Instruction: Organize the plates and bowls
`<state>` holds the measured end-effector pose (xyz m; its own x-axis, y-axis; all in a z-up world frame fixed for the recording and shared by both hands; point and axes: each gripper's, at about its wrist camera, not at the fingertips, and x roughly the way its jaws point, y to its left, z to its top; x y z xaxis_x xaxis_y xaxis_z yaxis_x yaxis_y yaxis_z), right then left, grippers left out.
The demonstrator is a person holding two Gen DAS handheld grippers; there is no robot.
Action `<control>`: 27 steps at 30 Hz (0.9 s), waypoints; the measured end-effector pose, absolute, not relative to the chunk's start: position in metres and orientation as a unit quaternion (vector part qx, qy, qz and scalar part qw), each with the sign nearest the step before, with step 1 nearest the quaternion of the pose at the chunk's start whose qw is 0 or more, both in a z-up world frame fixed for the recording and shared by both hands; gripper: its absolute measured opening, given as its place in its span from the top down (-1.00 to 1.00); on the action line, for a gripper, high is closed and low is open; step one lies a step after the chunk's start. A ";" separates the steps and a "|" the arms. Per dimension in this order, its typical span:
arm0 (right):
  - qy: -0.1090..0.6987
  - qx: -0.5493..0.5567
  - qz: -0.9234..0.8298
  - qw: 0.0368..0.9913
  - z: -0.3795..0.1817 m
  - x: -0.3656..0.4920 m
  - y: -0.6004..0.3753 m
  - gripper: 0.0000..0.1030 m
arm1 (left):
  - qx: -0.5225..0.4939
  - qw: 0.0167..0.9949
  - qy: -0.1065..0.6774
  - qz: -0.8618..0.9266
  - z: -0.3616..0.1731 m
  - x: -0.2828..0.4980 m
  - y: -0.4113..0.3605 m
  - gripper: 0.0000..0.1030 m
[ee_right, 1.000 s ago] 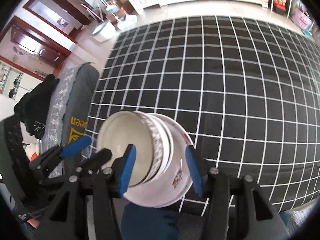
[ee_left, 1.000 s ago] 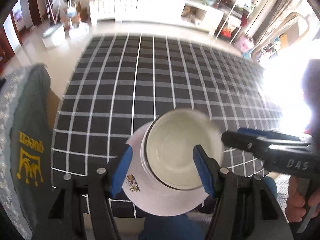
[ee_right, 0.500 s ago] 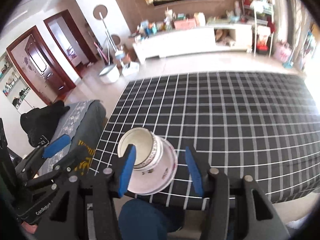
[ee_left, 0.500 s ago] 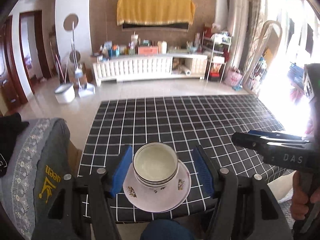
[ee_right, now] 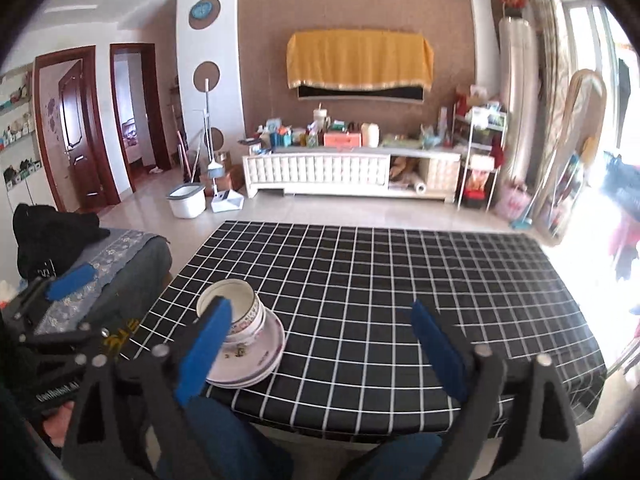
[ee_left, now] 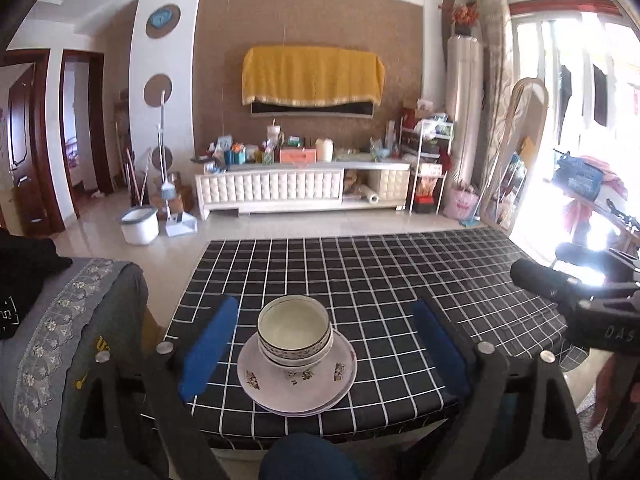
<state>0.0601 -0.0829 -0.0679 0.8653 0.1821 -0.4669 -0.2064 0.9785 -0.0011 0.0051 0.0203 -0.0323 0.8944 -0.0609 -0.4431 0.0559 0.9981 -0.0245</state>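
A stack of white ceramic bowls with patterned rims (ee_left: 295, 330) sits nested on a stack of white round plates with small floral prints (ee_left: 297, 376), all resting on the counter covered in a black cloth with a white grid (ee_left: 360, 276). In the left wrist view the stack lies at the lower centre of the frame, near the counter's near edge; in the right wrist view it lies at the lower left, partly hidden behind a blue pad.

The left gripper (ee_left: 324, 344) is released: its jaws are opening, and its blue-padded fingers (ee_left: 208, 348) stand well apart on either side of the stack without touching it. The right gripper (ee_right: 322, 350) is also released, its jaws opening, with only bare cloth between its blue pads (ee_right: 438, 350); the crockery stands off to the left of its gap. Neither gripper holds anything.

At the right edge of the left wrist view the other black gripper shows with a hand (ee_left: 612, 384) below it. At the left of both frames stands a grey chair back with an embroidered floral border (ee_left: 72, 320), with a black garment (ee_right: 52, 236) lying on it.

Beyond the counter, across a pale tiled floor (ee_right: 360, 210), a long white cabinet (ee_right: 352, 172) crowded with small items stands against a brown wall, under a yellow drape (ee_right: 360, 58).
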 end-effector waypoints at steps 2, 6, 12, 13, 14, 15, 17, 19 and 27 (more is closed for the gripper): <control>0.220 -0.029 0.095 0.970 -0.071 0.050 -0.083 -0.99 | 0.009 0.976 0.218 -0.023 -0.032 -0.007 0.015 -0.92; 0.202 -0.040 0.091 0.974 -0.079 0.033 -0.086 -1.00 | 0.026 0.977 0.211 -0.016 -0.035 -0.025 0.002 -0.99; 0.179 -0.038 0.097 0.978 -0.083 0.013 -0.094 -1.00 | 0.022 0.977 0.209 -0.017 -0.041 -0.039 -0.007 -0.99; 0.179 -0.037 0.098 0.978 -0.083 0.010 -0.095 -1.00 | 0.025 0.977 0.209 -0.015 -0.042 -0.041 -0.009 -0.99; 0.181 -0.038 0.098 0.978 -0.083 0.010 -0.096 -1.00 | 0.027 0.977 0.210 -0.016 -0.042 -0.042 -0.011 -0.99; 0.182 -0.038 0.099 0.977 -0.083 0.010 -0.096 -1.00 | 0.029 0.977 0.211 -0.018 -0.042 -0.044 -0.013 -0.99; 0.185 -0.034 0.100 0.977 -0.083 0.009 -0.098 -1.00 | 0.027 0.977 0.212 -0.020 -0.043 -0.048 -0.015 -0.99; 0.187 -0.030 0.101 0.977 -0.084 0.006 -0.100 -1.00 | 0.026 0.976 0.214 -0.017 -0.042 -0.049 -0.017 -0.99; 0.190 -0.030 0.101 0.976 -0.088 -0.003 -0.102 -1.00 | 0.027 0.975 0.219 -0.016 -0.044 -0.049 -0.020 -0.99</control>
<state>-0.0025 -0.1017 -0.0882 0.9076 0.1847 -0.3770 -0.2079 0.9779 -0.0213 -0.0490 -0.0198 -0.0442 0.9033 -0.0200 -0.4285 0.0436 0.9980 0.0453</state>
